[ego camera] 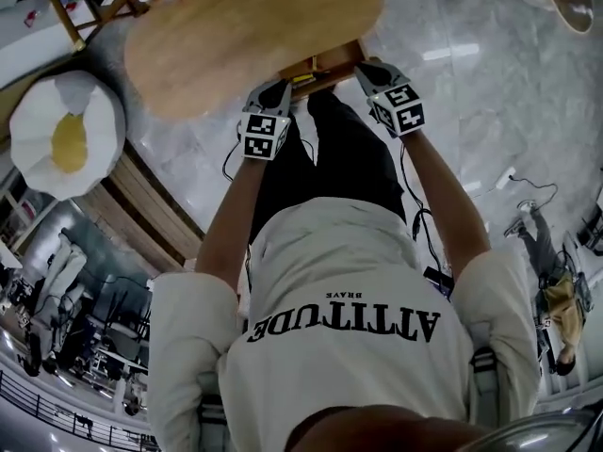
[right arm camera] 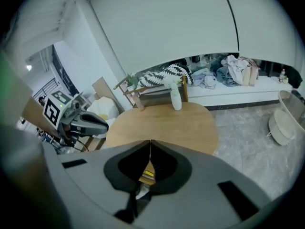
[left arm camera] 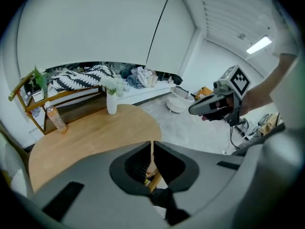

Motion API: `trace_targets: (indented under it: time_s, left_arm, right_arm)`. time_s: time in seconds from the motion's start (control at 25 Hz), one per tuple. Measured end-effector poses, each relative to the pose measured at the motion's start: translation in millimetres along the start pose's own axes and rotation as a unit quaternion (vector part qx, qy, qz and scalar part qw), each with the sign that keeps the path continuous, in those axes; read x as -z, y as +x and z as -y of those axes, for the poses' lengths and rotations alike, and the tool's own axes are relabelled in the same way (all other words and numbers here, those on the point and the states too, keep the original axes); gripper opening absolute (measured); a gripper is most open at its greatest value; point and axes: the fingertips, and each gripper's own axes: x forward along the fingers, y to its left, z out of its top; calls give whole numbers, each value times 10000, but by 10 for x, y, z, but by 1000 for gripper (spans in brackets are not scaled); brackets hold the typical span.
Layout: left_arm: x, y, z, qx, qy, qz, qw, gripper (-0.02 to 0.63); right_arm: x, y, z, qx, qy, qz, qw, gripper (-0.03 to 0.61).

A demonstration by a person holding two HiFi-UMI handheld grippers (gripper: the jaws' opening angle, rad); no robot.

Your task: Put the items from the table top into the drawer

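Grey left gripper (left arm camera: 151, 149) and grey right gripper (right arm camera: 150, 149) above the near edge of the light wooden table (right arm camera: 162, 123), jaws pressed together, pinching nothing. White flower vase (right arm camera: 176, 100) and clear plastic bottle (left arm camera: 57, 119) standing at the far edge.

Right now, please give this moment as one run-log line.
left tongs: shut, empty | right tongs: shut, empty | vase, bottle: on table | drawer: open

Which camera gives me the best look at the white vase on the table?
The left gripper view: the white vase stands upright and whole near the table's far edge, largest here. The right gripper view shows the vase whole too, but smaller. In the head view I cannot make it out.
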Motion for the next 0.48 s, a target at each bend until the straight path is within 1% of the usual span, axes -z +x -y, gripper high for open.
trace_targets:
  time_s: [0.08,0.16,0.28,0.48]
  left_arm:
    - [-80,-177,-32,-87,-80,146,9998,32]
    - [-150,-330,-89,-201,-141,298,9993,25]
    - [-218,-582,-159,-352,-263,518,9977,21]
    - [-263,-1137,-322,-619,-318,876,9937,21]
  right_arm:
    - [-135,-97,-79,-96,189,130,9997,20]
    - [-278,-181,-144,-146,173,235,9995,20]
    - [-463,-315,-284,-180,-81,369,9991,20]
    - [-671,-431,-623,-190,-618,468,9968,20]
